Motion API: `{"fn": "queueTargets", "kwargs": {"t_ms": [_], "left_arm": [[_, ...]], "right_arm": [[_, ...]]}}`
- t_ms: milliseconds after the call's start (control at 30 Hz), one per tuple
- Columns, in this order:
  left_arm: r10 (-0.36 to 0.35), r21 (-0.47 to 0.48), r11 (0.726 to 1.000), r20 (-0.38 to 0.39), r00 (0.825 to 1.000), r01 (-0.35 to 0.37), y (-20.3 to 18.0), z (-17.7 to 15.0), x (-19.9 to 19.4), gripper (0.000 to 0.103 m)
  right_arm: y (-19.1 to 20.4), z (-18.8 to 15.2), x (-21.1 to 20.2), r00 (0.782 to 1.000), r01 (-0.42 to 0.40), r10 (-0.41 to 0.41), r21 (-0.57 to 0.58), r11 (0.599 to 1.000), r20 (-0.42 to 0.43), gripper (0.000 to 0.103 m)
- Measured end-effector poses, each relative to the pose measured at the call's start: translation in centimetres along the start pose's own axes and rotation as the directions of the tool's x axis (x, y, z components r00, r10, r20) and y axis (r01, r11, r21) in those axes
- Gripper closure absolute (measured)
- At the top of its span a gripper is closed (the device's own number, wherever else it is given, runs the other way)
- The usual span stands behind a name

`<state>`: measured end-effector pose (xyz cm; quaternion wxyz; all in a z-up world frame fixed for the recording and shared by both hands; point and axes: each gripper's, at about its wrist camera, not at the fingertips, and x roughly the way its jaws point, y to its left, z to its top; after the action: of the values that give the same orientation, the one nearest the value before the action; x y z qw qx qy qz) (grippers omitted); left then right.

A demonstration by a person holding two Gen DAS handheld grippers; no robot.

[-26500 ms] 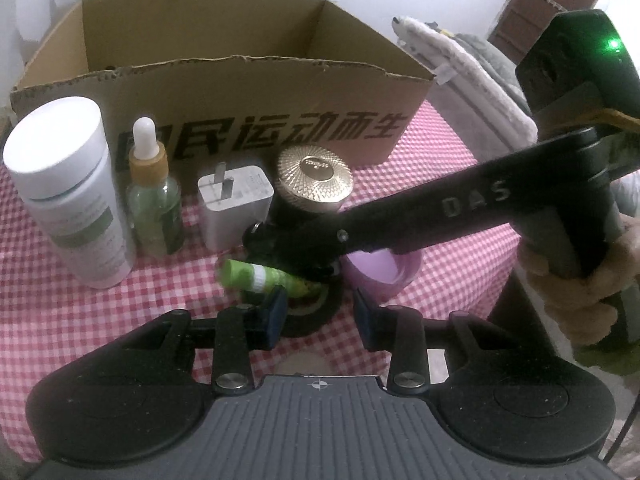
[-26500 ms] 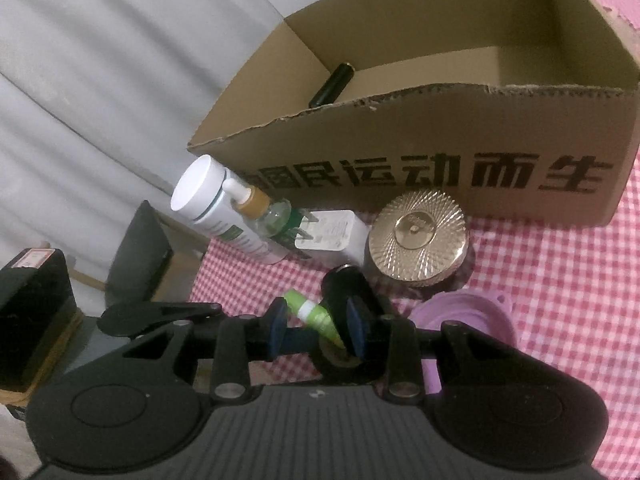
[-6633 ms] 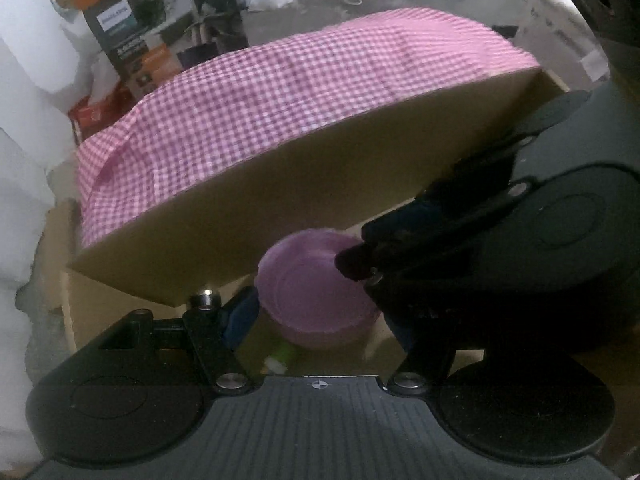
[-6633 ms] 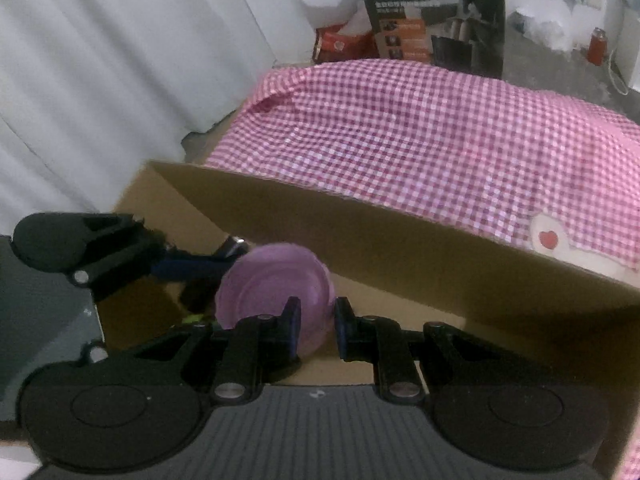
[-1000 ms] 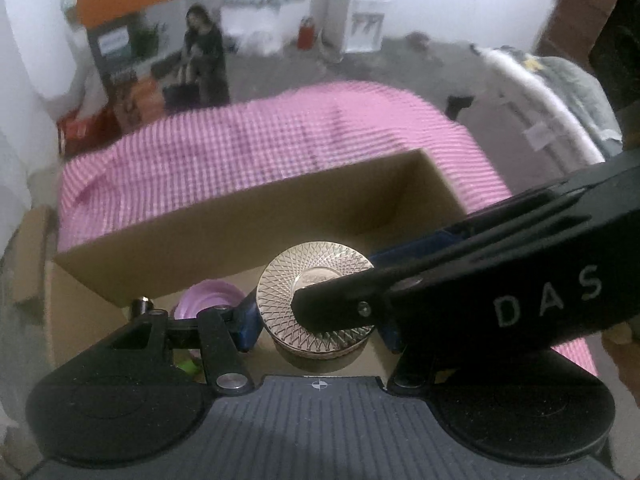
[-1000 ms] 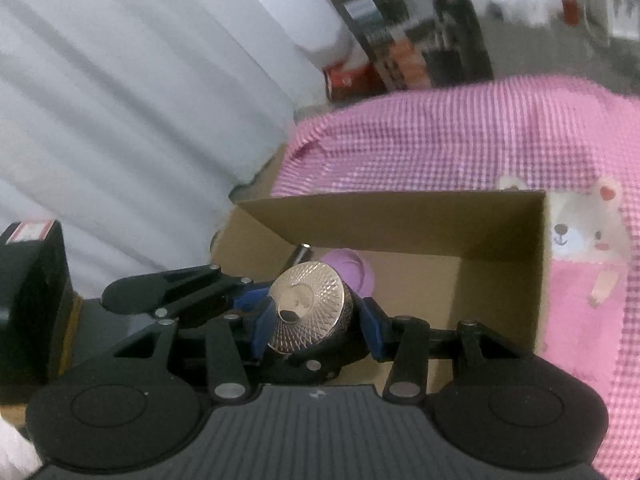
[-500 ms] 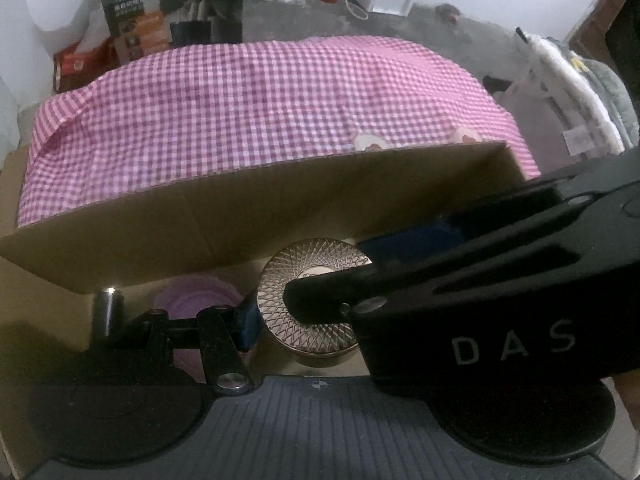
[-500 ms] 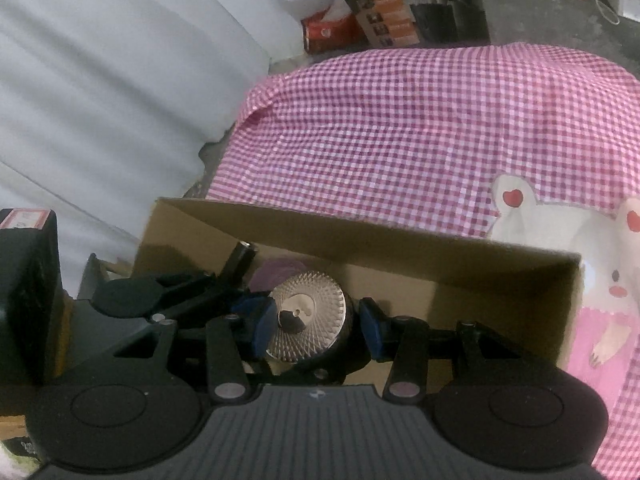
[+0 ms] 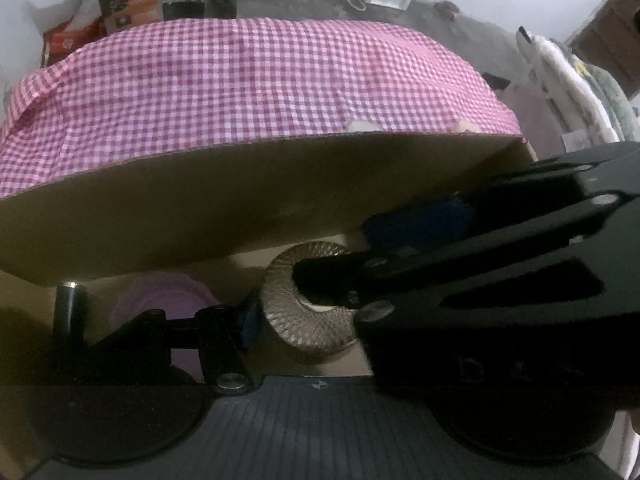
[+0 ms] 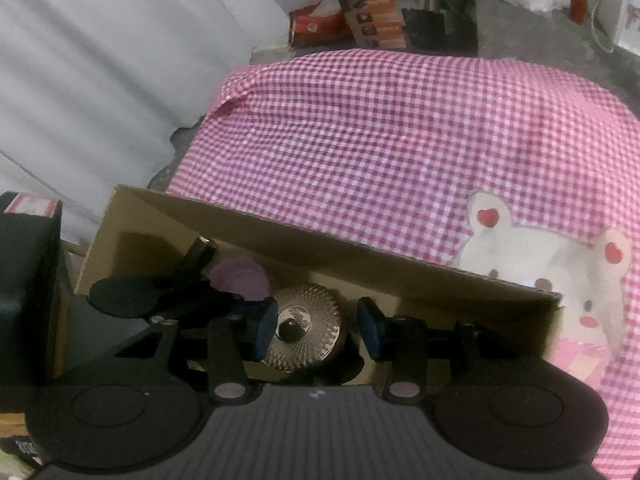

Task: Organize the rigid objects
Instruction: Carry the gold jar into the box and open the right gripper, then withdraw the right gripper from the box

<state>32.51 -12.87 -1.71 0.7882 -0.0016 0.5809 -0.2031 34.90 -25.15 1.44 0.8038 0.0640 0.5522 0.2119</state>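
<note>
A gold-lidded jar [image 9: 284, 316] [image 10: 308, 320] stands low inside the cardboard box [image 9: 240, 208] [image 10: 360, 264], beside a purple bowl [image 9: 160, 300] [image 10: 240, 276]. My left gripper [image 9: 316, 320] straddles the jar. Its jaws are opening, the blue left pad [image 9: 250, 320] still lies against the jar's side, and the other finger is hidden. My right gripper [image 10: 317, 328] [image 9: 360, 248] hovers over the jar. One finger crosses above the lid, and a gap shows at the other pad [image 10: 370, 328].
A black cylinder [image 9: 66, 300] [image 10: 200, 252] leans in the box's left corner. Pink checked cloth [image 9: 240, 80] [image 10: 380, 120] covers the table beyond the box. Cartons [image 10: 380, 4] stand on the floor behind it. A white curtain [image 10: 100, 80] hangs at the left.
Both grippers have sunk into the box with the gold jar. The box's far wall now stands higher in both views. The jar now sits down beside the purple bowl.
</note>
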Motion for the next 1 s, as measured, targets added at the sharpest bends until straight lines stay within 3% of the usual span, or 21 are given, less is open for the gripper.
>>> {"fn": "queueTargets", "kwargs": {"t_ms": [200, 367, 433, 600, 767, 833, 1000], "left_arm": [[0.007, 0.001, 1.0, 0.02, 1.0, -0.007, -0.2, -0.2, -0.8, 0.039], [0.008, 0.002, 1.0, 0.055, 0.998, -0.008, -0.4, -0.6, -3.1, 0.035], [0.014, 0.019, 1.0, 0.07, 0.997, -0.016, -0.7, -0.9, -4.4, 0.034], [0.009, 0.045, 0.999, 0.132, 0.991, -0.015, -1.3, -1.8, -7.7, 0.032], [-0.008, 0.064, 0.998, 0.23, 0.973, -0.007, -1.9, -3.4, -11.9, 0.032], [-0.01, 0.069, 0.998, 0.253, 0.967, -0.007, -2.3, -4.2, -13.7, 0.031], [-0.013, 0.094, 0.995, 0.351, 0.936, -0.021, -2.8, -7.3, -18.2, 0.012]], "right_arm": [[0.0, -0.7, -1.6, 0.999, 0.019, -0.018, -0.011, 1.0, 0.046, 0.055], [0.5, -2.0, -5.2, 0.988, 0.022, -0.021, -0.007, 1.0, 0.154, 0.053], [0.9, -3.0, -7.3, 0.977, 0.035, -0.032, -0.01, 0.999, 0.212, 0.047], [2.5, -6.6, -13.4, 0.927, 0.057, -0.048, -0.012, 0.998, 0.372, 0.031], [4.2, -11.3, -19.5, 0.85, 0.058, -0.042, -0.015, 0.998, 0.524, 0.013], [5.1, -13.6, -21.9, 0.812, 0.059, -0.037, -0.019, 0.998, 0.583, 0.0], [7.7, -18.3, -25.9, 0.745, 0.107, -0.046, -0.051, 0.993, 0.665, 0.0]]}}
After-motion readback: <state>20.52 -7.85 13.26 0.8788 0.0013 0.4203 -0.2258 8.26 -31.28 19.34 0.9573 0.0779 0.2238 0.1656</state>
